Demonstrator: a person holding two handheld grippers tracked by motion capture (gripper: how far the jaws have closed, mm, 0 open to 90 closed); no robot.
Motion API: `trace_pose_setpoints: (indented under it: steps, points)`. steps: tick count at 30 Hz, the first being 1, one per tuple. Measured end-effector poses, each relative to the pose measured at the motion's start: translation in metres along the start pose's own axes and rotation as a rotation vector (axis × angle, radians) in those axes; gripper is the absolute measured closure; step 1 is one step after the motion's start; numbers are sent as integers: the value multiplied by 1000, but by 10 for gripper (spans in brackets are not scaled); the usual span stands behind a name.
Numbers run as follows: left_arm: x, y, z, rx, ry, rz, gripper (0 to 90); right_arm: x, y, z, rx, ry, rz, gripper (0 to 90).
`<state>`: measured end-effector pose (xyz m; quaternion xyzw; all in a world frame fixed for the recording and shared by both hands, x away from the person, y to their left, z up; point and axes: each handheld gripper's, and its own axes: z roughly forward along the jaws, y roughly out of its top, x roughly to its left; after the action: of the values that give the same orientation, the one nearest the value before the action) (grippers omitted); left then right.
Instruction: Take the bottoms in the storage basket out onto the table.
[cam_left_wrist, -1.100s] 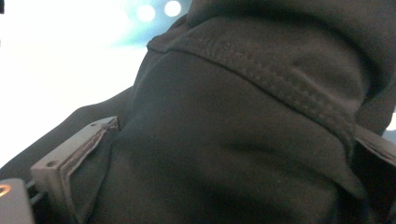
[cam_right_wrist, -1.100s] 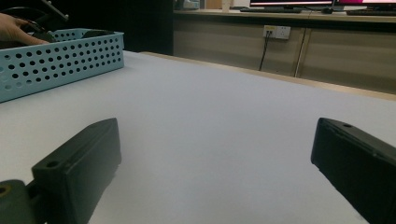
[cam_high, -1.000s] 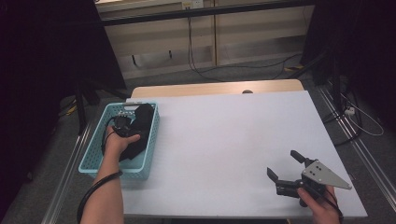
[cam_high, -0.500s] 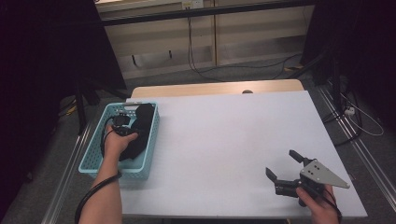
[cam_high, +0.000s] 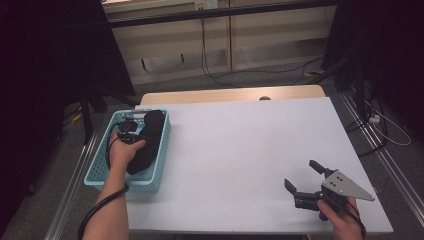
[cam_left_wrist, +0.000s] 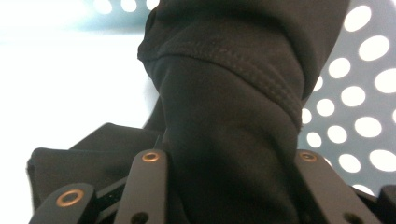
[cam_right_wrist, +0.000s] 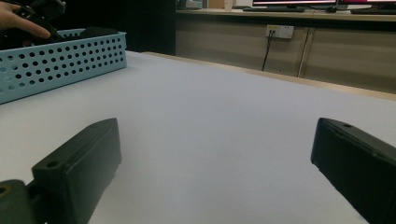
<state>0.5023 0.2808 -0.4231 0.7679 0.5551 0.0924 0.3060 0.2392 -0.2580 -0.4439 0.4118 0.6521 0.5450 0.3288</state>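
1. Setting: a lab or test room arranged for recording.
2. Work surface: a plain white table (cam_high: 240, 150) stands on grey carpet (cam_high: 280, 75).
3. Far side: a wooden bench (cam_right_wrist: 289, 42) carries a wall socket (cam_right_wrist: 278, 31) and monitors.
4. Cables (cam_high: 210, 55) trail across the floor.
5. Dark stands (cam_high: 357, 75) flank the table left and right.

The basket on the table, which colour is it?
Light blue basket with round holes, clearest in the high view.

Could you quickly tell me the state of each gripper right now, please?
Left gripper: its jaws have just been closing and are now shut on the black folded fabric garment in the light blue perforated plastic basket.
Right gripper: open, holding nothing.
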Motion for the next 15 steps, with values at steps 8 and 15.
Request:
trace_pose_setpoints:
  steps: [8,15]
  points:
    - [-12,22,-38,-67,-18,16,644,1,1,2,0,0,-3,9]
    - [-24,41,-77,-142,-78,39,643,1,1,2,-1,-2,-4,9]
